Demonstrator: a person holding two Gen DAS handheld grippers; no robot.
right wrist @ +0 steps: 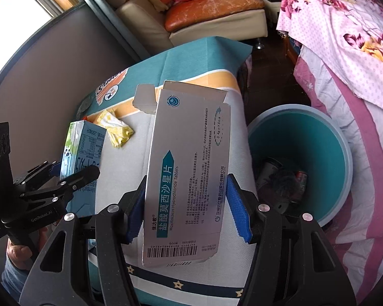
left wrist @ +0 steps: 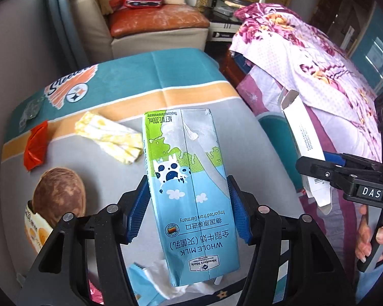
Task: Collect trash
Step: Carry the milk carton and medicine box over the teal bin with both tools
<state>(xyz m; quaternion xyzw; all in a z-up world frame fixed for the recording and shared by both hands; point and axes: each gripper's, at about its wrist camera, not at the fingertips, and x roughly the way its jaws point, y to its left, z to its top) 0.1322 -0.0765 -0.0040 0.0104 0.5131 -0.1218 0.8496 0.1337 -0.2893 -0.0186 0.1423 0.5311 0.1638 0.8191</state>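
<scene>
My left gripper (left wrist: 189,201) is shut on a blue and green milk carton (left wrist: 189,178) and holds it above the cloth-covered table (left wrist: 140,76). My right gripper (right wrist: 186,204) is shut on a flattened white medicine box (right wrist: 186,168), held over the table's right edge; the box also shows in the left wrist view (left wrist: 306,148). A teal trash bin (right wrist: 319,132) stands on the floor to the right of the table, with cans and dark trash inside. The milk carton also shows at the left of the right wrist view (right wrist: 81,148).
On the table lie a yellow crumpled wrapper (left wrist: 109,137), a red wrapper (left wrist: 35,145), a brown bun (left wrist: 58,193) in a packet, and torn blue and white paper (left wrist: 153,280). A floral bed (left wrist: 306,51) is at the right; a sofa (left wrist: 155,23) is behind.
</scene>
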